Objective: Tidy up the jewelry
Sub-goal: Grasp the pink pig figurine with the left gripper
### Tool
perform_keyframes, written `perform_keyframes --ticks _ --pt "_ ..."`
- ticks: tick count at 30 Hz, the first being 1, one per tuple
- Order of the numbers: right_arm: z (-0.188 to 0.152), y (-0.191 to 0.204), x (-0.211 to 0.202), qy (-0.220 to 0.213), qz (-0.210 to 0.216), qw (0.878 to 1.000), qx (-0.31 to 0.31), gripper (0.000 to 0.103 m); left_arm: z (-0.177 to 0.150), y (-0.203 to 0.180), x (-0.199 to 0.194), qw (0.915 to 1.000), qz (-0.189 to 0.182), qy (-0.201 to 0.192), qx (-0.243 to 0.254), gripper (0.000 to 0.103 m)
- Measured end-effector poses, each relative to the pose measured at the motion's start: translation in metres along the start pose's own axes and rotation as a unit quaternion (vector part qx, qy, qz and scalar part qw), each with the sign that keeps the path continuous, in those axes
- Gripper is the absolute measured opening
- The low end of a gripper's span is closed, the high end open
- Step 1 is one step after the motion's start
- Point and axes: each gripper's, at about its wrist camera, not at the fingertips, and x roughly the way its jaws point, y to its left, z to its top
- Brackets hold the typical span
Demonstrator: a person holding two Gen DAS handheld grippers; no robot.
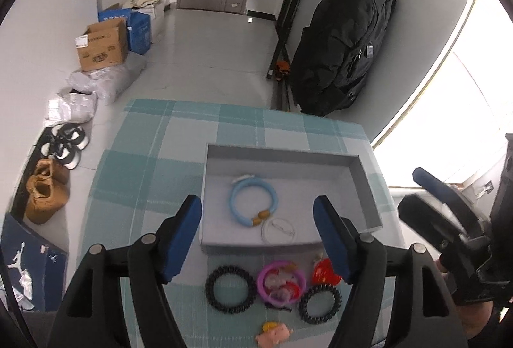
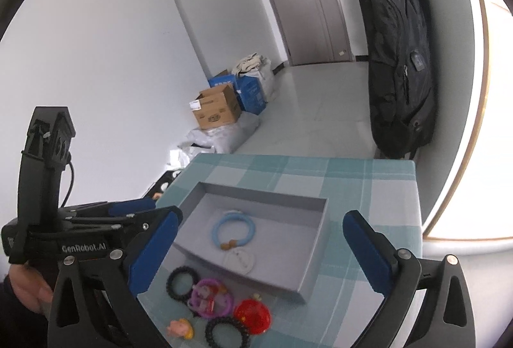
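Note:
A grey open box [image 1: 288,152] [image 2: 266,191] sits on the checked cloth, holding a light blue bracelet [image 1: 253,203] [image 2: 234,232] and a white round disc [image 1: 278,231] [image 2: 240,261]. In front of the box lie two black coil hair ties [image 1: 230,288] [image 2: 182,280], a purple ring [image 1: 281,284] [image 2: 210,296], a red ornament [image 1: 325,272] [image 2: 253,314] and a small pink figure [image 1: 274,332] [image 2: 181,328]. My left gripper [image 1: 258,203] [image 2: 128,210] hovers open above the box's near edge, holding nothing. My right gripper [image 2: 262,217] [image 1: 416,187] is wide open and holds nothing, off to the box's right.
The table [image 1: 179,136] with the teal checked cloth ends just beyond the box. A black backpack [image 1: 346,43] hangs at the far right. Cardboard boxes [image 1: 102,45], bags and shoes [image 1: 45,191] line the floor on the left. A person's hand [image 2: 29,290] grips the left tool.

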Motion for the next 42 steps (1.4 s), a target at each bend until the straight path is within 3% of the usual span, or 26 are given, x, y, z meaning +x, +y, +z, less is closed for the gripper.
perform_keyframes --ticks 7,12,17,28,35,42 --pt "-0.016 0.007 -0.019 -0.02 -0.011 1.0 -0.004 0.103 -0.024 -0.004 -0.01 0.9996 0.026 -0.006 0.009 0.075" --pt "-0.031 0.013 -0.025 -0.01 -0.003 1.0 -0.001 0.103 -0.035 -0.002 -0.016 0.9995 0.03 -0.002 0.008 0.076" --pt "-0.048 0.018 -0.02 0.031 0.013 0.999 -0.007 0.103 -0.048 0.0 -0.014 0.9995 0.03 0.01 0.009 0.077" --pt "-0.074 0.02 -0.022 0.069 -0.02 0.997 -0.02 0.103 -0.07 0.002 -0.005 0.9976 -0.001 0.067 0.018 0.077" --pt "-0.079 0.007 -0.032 0.063 -0.053 0.997 0.006 0.103 -0.083 -0.003 0.02 0.9899 -0.035 0.137 0.01 0.077" --pt "-0.08 0.003 -0.028 0.074 -0.07 0.995 0.011 0.102 -0.081 -0.014 0.024 0.9904 -0.035 0.132 0.026 0.076"
